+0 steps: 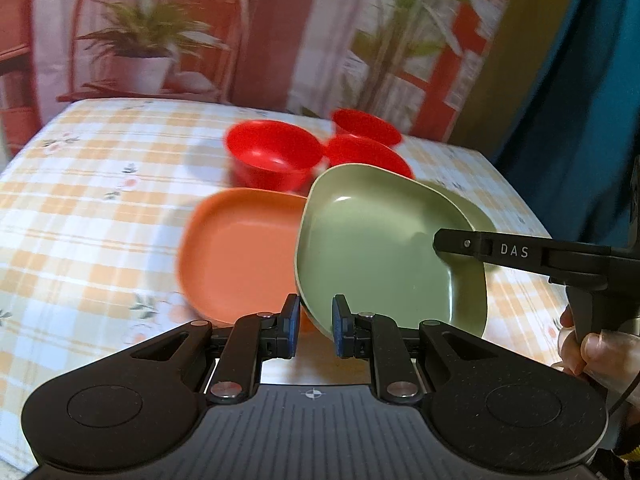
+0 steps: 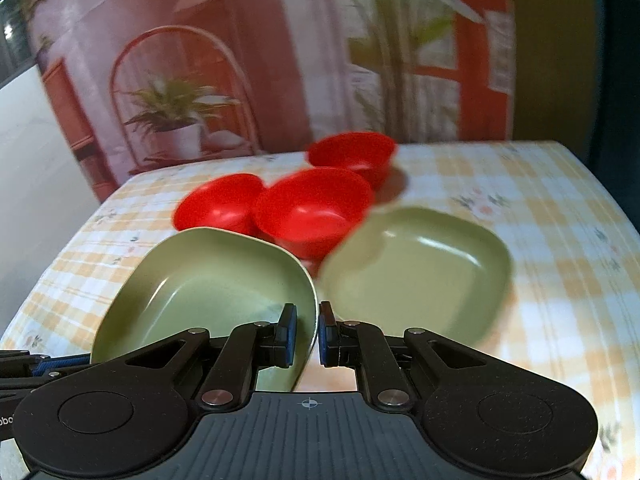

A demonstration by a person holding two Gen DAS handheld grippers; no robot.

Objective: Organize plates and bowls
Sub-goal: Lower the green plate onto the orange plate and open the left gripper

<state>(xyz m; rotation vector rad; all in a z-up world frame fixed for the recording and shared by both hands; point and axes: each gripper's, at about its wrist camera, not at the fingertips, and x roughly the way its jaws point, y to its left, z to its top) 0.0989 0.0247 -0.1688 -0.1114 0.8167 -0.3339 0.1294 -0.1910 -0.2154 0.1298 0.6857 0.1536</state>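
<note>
Right gripper (image 2: 308, 334) first: its two blue-padded fingers (image 2: 289, 334) pinch the near rim of a green plate (image 2: 208, 292), one pad inside the rim, one outside, and the plate tilts up off the cloth. The left gripper (image 1: 316, 330) sits at the opposite edge of that same plate (image 1: 380, 248); its fingers (image 1: 340, 332) straddle the rim with a small gap showing, so I cannot tell whether they truly grip.

Moving outward: in the left view an orange plate (image 1: 236, 252) lies flat just left of the lifted one, partly behind it. Beyond stand three red bowls (image 1: 272, 156), clustered and touching or nearly so.

The right view offers what the left barely shows: a second green plate (image 2: 416, 268) resting flat on the table, just right of the held plate. The orange plate is hidden from this side. The left view in turn catches the right gripper (image 1: 452, 244) reaching in sideways, with the person's hand (image 1: 588, 348) on its handle.

Underneath, a yellow-and-white checked tablecloth (image 2: 540, 216) with small flower prints. Behind the table hangs a printed backdrop (image 2: 180, 80) showing a potted plant on an arched rack, pink walls and a red frame.
</note>
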